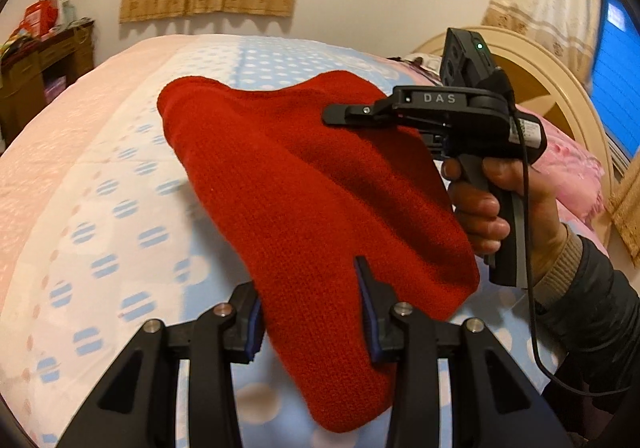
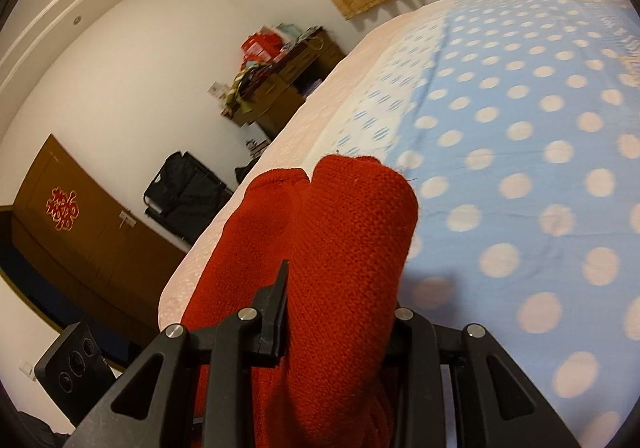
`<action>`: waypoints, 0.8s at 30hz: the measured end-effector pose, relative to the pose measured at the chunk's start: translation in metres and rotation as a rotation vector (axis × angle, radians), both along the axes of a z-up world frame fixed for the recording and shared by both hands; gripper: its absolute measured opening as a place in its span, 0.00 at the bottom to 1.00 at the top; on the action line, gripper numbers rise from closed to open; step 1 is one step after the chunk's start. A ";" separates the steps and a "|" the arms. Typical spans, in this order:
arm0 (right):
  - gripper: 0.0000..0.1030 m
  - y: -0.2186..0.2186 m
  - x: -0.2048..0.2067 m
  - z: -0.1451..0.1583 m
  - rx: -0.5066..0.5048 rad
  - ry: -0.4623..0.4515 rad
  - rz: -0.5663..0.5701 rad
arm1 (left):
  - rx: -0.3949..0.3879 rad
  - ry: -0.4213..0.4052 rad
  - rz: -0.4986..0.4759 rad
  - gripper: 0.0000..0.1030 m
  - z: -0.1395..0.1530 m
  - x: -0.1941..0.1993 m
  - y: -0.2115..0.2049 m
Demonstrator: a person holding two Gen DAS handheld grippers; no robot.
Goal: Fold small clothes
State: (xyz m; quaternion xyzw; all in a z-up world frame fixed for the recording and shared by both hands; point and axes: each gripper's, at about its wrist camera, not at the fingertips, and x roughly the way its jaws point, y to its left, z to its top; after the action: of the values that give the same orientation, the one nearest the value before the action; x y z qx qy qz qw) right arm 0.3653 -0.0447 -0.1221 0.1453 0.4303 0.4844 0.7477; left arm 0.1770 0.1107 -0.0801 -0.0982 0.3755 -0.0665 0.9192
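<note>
1. Red knit garment held up above the bed, stretched btwn both claws.
2. Left claw clamped on its near edge.
3. Right claw clamped on bunched fabric; person's right hand grips the handle.

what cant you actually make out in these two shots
- Left wrist view: whether the left gripper pinches the red knit garment; the cloth covers its fingertips.
- Left wrist view: the right gripper's grip on the knit; its far finger is hidden.
- Right wrist view: the right gripper's right finger, buried behind the knit.
- Both views: what garment it is; it's bunched up.
- Right wrist view: items on the dresser, too small and blurred.
</note>
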 end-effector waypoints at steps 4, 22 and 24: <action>0.30 0.022 -0.007 -0.001 0.000 0.001 0.033 | 0.000 0.003 0.034 0.39 -0.002 -0.009 0.007; 0.30 0.086 -0.021 -0.002 -0.009 0.011 0.133 | -0.009 0.001 0.130 0.39 -0.007 -0.034 0.017; 0.30 0.094 -0.021 -0.002 -0.013 0.014 0.143 | -0.009 0.003 0.140 0.39 -0.007 -0.036 0.019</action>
State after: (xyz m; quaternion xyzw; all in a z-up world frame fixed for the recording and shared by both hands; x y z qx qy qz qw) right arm 0.3439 0.0488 -0.1240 0.1127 0.4481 0.5329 0.7089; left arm 0.1410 0.1297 -0.0875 -0.1283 0.3687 -0.0037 0.9207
